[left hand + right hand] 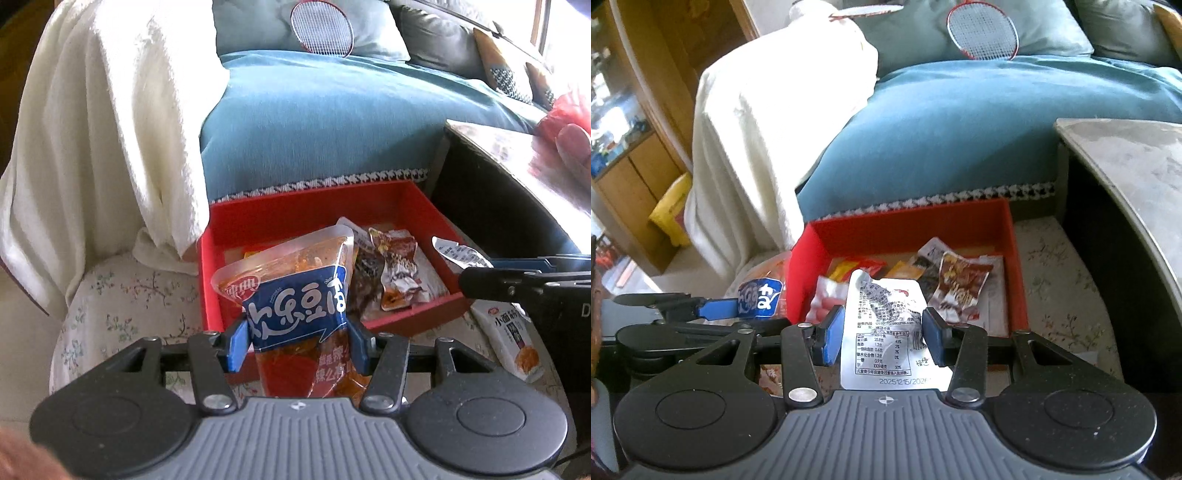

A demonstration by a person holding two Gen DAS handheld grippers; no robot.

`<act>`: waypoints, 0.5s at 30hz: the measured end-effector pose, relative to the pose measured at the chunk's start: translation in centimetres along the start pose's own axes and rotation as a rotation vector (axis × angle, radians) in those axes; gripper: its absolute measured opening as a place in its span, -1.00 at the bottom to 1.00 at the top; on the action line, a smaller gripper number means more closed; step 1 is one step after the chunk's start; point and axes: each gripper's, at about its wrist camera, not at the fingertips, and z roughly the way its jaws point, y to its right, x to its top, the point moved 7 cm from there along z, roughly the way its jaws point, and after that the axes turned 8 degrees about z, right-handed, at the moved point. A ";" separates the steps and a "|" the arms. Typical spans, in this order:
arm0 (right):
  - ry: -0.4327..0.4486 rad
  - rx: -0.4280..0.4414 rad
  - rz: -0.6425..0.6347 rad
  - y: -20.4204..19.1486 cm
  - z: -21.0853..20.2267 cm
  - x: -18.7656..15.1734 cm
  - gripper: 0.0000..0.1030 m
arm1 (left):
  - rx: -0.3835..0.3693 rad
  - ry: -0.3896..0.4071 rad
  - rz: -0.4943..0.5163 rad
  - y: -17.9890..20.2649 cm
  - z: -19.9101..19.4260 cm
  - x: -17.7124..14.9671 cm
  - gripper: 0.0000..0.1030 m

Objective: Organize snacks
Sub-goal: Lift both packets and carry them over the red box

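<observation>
My left gripper (298, 345) is shut on a red snack pouch with a blue label (295, 295), held in front of the red box (406, 199). In the right wrist view the same pouch (759, 297) shows beside the left gripper's blue finger (718, 309), left of the box. My right gripper (882, 338) is shut on a silver packet with a printed nutrition table (882, 332), held over the near side of the red box (912, 218). That packet's tip (458, 253) pokes in at the right of the left wrist view. Several small snack packets (960, 291) lie inside the box.
The box sits on a floral cushion (1060, 266) before a blue-covered sofa (332, 122). A white blanket (103, 122) drapes at the left. A grey table top (1126, 162) juts in at right. A white snack box (513, 339) lies on the cushion. A racket (982, 31) rests on the sofa.
</observation>
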 end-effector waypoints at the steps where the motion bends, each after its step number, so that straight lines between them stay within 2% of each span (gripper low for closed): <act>1: 0.006 0.002 0.001 0.0 0.0 0.2 0.03 | 0.004 0.004 0.001 0.0 0.0 0.2 -0.09; 7: 0.044 -0.003 0.005 0.0 0.2 1.6 0.03 | 0.018 0.029 0.011 -0.1 0.4 1.6 -0.09; 15: 0.087 -0.056 0.012 0.7 1.0 3.3 0.03 | 0.059 0.065 0.033 0.0 1.3 4.1 -0.09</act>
